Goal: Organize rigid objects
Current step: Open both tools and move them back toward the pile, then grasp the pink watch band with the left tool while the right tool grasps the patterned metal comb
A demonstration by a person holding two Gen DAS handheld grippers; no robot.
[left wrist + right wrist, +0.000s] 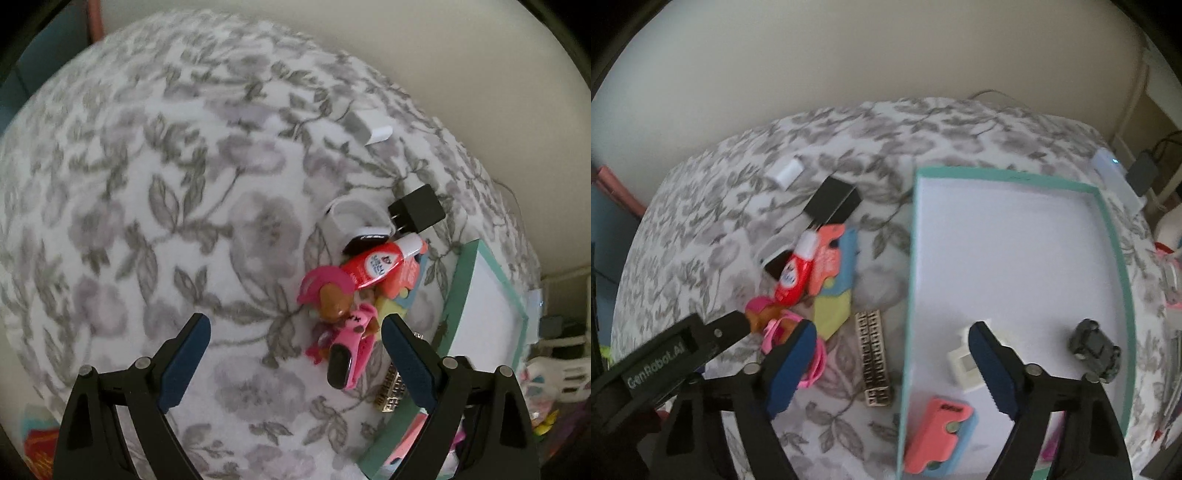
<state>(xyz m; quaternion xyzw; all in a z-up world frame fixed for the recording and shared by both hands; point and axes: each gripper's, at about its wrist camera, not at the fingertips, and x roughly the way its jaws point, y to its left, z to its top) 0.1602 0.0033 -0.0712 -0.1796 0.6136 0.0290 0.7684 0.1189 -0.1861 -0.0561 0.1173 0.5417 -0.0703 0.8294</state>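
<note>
Teal box (1115,236) at 3 o'clock of the toy heap (798,273), walled to corral sorted pieces; three lie inside. Left gripper (295,354): jaws wide, straddling pink watch (347,354). Right gripper (892,354): jaws apart, empty, straddling box wall.

A home bedroom: floral bedspread (184,184) strewn with toys and chargers.
</note>
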